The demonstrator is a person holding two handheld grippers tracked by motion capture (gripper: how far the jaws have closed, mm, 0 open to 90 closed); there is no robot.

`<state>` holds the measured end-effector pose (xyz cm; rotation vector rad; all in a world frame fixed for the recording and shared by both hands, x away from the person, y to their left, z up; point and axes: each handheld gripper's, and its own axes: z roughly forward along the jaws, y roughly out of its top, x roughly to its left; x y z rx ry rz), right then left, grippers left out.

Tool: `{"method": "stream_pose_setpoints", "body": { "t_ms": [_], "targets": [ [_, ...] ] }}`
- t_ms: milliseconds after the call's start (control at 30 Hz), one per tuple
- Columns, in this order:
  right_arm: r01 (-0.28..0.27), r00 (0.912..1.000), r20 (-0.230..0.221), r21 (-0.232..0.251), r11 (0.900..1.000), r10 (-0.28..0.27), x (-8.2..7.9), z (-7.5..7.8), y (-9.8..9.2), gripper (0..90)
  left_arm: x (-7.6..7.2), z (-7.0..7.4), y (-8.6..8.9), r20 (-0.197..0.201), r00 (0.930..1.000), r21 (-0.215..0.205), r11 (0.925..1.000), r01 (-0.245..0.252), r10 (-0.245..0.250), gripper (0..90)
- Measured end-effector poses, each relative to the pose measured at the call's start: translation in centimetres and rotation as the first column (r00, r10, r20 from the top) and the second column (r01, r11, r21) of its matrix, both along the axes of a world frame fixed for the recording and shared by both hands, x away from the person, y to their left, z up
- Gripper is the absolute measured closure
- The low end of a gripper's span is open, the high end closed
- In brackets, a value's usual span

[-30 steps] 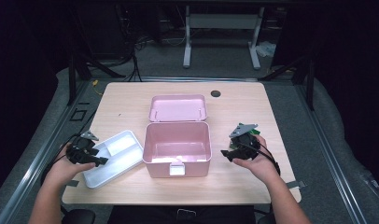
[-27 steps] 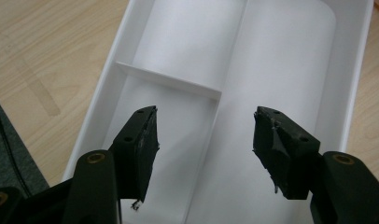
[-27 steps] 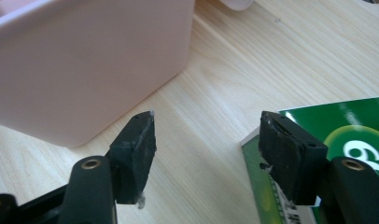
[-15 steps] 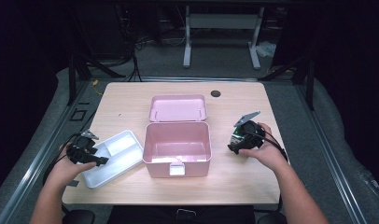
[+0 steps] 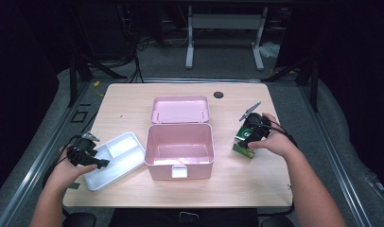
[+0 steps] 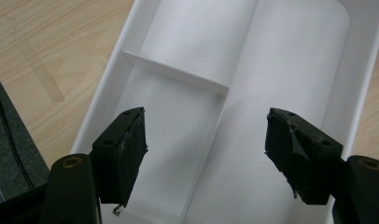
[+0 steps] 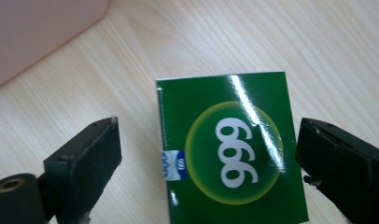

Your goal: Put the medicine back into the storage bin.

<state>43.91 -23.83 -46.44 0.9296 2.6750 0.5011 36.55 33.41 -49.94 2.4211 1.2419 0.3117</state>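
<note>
A green box marked 999 (image 7: 229,149) lies on the table to the right of the open pink case (image 5: 180,146). My right gripper (image 7: 208,158) hovers over it; its jaws have just been opening and both pads stand clear of the box's sides. From above, the right gripper (image 5: 250,135) sits just beyond the green box (image 5: 243,149). My left gripper (image 6: 204,149) is open over the white divided tray (image 6: 281,70), its jaws also just opened, with nothing held. In the high view the left gripper (image 5: 101,163) reaches over the tray's near left corner (image 5: 115,161).
The pink case's lid (image 5: 180,109) lies flat behind it, and the inside looks bare. A dark round hole (image 5: 218,94) marks the far side of the wooden table (image 5: 133,101). Dark floor and stands surround the table.
The right hand has moved away from me, toward the far side, and its jaws have spread; the green box now shows on the table in front of it. The left hand stayed put.
</note>
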Motion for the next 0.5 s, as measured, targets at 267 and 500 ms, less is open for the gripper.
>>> {"method": "stream_pose_setpoints", "body": {
  "t_ms": [267, 500],
  "targets": [
    [0.007, 0.9949, -0.1, -0.019, 1.0, -0.009, 1.9, -0.8, -0.5, 5.9, 0.0, 0.0, 0.0, -0.007, 1.0, -0.002, 1.0, -0.003, 0.003, 29.7],
    [0.0, 0.9835, -0.18, -0.058, 0.998, -0.01, 1.8, -0.9, -0.3, 11.0, 0.0, -0.1, 0.0, -0.013, 0.9999, 0.003, 1.0, 0.004, -0.004, 29.8]
  ]
}}
